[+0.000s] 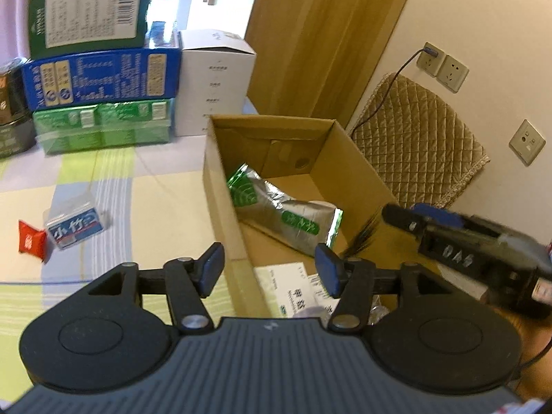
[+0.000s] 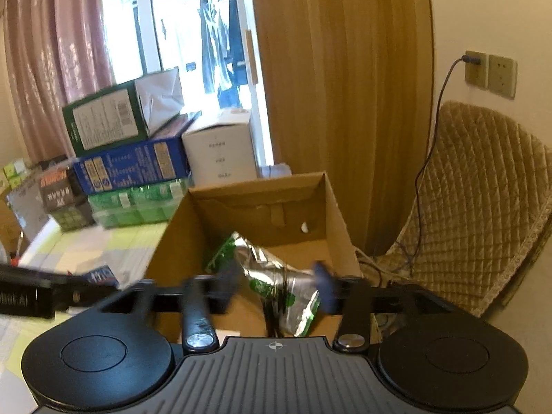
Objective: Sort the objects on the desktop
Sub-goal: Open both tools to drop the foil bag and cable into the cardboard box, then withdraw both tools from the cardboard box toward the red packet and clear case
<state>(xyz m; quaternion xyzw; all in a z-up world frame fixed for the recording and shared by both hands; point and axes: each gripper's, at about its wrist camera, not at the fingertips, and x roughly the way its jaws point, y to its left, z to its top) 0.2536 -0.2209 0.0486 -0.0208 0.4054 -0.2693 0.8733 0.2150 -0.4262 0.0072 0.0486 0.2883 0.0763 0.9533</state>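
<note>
An open cardboard box [image 1: 220, 186] [image 2: 165, 258] stands on the checked tablecloth. A silver-and-green foil packet [image 1: 293, 214] [image 2: 265, 262] lies inside it beside a white printed carton [image 1: 293, 289]. My left gripper [image 1: 270, 269] is open over the box's near left wall, holding nothing. My right gripper [image 2: 276, 284] is blurred, its fingers wide apart above the box. It enters the left wrist view from the right [image 1: 400, 215]. A dark bristly tuft [image 1: 360, 238] [image 2: 277, 296] hangs free between those fingers. A blue-and-white tissue pack [image 1: 74, 227] and a red packet [image 1: 31, 241] lie on the cloth at the left.
Behind the box stand stacked cartons: green [image 1: 89, 10], blue [image 1: 103, 79], a green shrink-wrapped pack [image 1: 103, 127] and a white box [image 1: 217, 82]. A chair with a quilted cover [image 1: 414, 145] and a wall socket with a cable [image 1: 427, 55] are on the right.
</note>
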